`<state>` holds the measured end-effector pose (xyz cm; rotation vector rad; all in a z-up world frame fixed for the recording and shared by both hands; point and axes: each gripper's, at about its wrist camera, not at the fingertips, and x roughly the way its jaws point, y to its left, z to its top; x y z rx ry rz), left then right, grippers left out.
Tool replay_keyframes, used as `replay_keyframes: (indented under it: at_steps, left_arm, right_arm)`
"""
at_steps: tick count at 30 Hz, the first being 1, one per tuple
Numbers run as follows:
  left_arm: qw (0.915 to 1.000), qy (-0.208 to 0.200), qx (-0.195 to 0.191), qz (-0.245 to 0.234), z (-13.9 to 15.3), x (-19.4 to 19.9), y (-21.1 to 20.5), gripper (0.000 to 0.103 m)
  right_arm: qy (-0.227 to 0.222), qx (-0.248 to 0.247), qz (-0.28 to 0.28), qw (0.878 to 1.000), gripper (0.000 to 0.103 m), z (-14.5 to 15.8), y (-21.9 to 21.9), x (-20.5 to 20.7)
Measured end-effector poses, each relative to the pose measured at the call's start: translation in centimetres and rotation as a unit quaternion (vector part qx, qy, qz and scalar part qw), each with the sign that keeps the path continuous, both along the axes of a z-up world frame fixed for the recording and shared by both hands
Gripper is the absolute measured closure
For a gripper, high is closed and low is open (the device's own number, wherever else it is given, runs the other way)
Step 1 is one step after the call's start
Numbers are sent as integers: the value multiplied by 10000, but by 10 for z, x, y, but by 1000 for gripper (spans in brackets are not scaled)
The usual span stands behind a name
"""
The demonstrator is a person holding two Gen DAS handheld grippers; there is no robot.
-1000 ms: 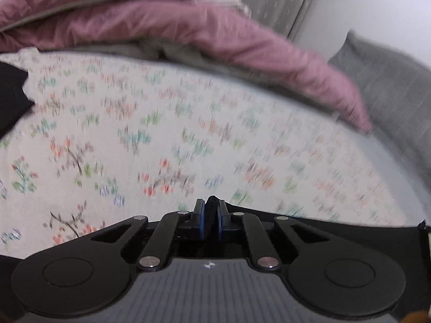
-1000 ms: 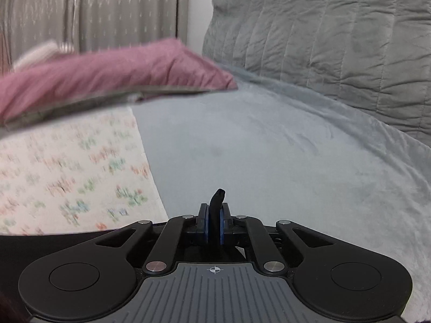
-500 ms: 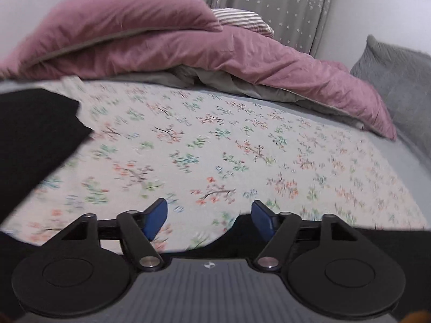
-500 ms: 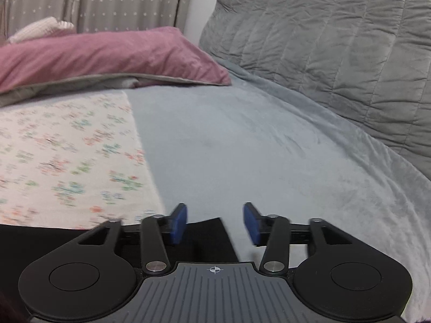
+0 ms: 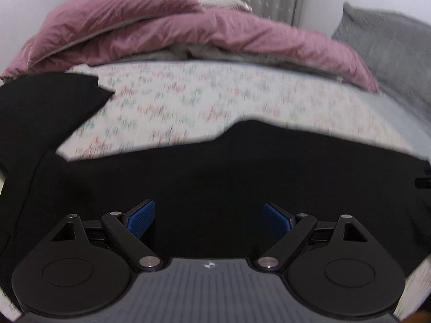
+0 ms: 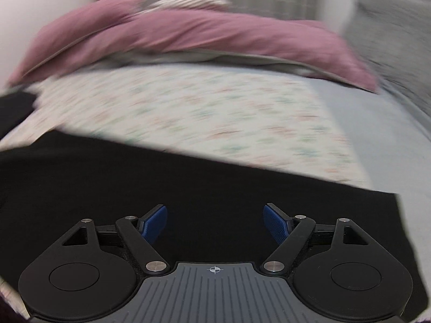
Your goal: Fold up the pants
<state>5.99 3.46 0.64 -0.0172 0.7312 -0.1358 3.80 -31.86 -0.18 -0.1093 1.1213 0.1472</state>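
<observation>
Black pants [image 5: 215, 172] are lying flat on the floral sheet [image 5: 188, 107], filling each frame's lower half. Left hand-held gripper [image 5: 208, 215] is opening wide, nothing between its pads. Right hand-held gripper [image 6: 215, 220] is opening too, empty. Next regrasp: I'd be pinching both layers at the edge and keeping the corners aligned.

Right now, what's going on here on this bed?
A person is folding black pants on a flowery sheet, using a hand-held gripper in each hand. Both the left gripper and the right gripper hover over the pants with jaws opening and nothing between them. A pink duvet is bunched behind.
</observation>
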Motion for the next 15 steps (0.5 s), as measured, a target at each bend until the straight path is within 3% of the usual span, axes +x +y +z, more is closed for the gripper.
replay_keyframes:
  at_steps: [3,5,8,11,15]
  left_arm:
    - [9994,-100,304,-143,-12,-15,10,0]
    - [9989,84,434,-148,-21,-22,20,0]
    - [9982,185,541,-201,-25,-34,37,0]
    - [9961,267,827,158,-18,-38,54,0]
    - [9977,78,437,503,-8,-35,87,0]
  right_arm:
    - [123,77,478,9988,22,-10,40,-15]
    - [344,144,651,9972,22,-24,58,-24]
    - [502,85,623,9968,17,-39,62,-37]
    - [747,114,273,9968,11,-38,51,-39]
    - [920,74,140,9956,11,-33,40,-39]
